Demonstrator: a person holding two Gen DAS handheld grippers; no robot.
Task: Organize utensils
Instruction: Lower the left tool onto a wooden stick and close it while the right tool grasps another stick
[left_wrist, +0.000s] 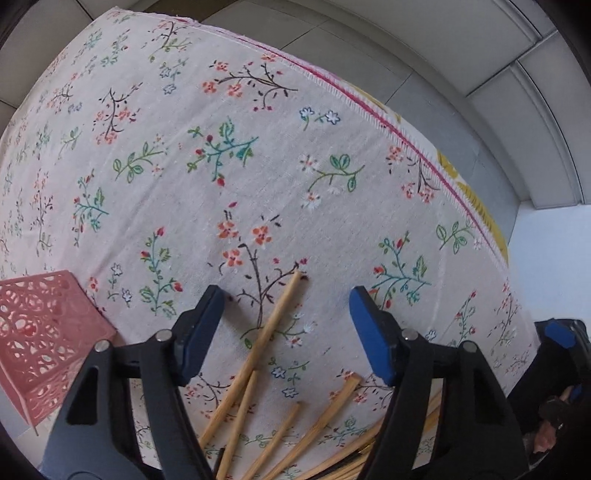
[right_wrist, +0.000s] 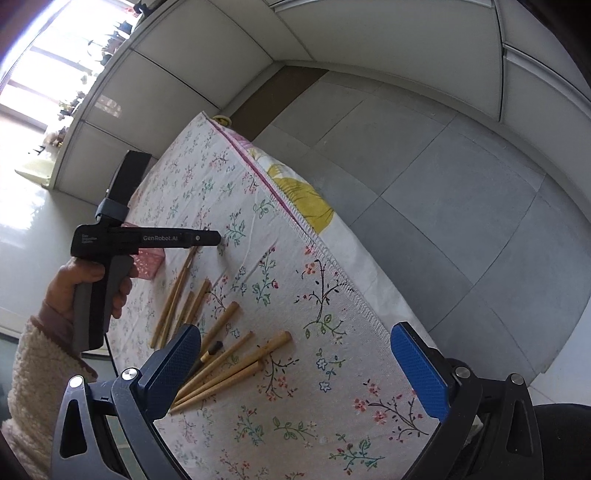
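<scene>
The left gripper (left_wrist: 286, 325) is wide open, holding nothing, right over a long chopstick (left_wrist: 258, 347). Best to go straight down and pinch just that one. The pink basket (left_wrist: 40, 339) waits nearby, left. The right gripper (right_wrist: 295, 373) is open too.

left wrist: close over chopsticks (left_wrist: 266, 332) | right wrist: higher, oblique | shared: chopsticks, tablecloth (right_wrist: 332, 387)

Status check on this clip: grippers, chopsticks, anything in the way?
Left gripper open above loose wooden chopsticks; right gripper open, empty. Pink perforated plastic basket at left. No obstruction visible.
</scene>
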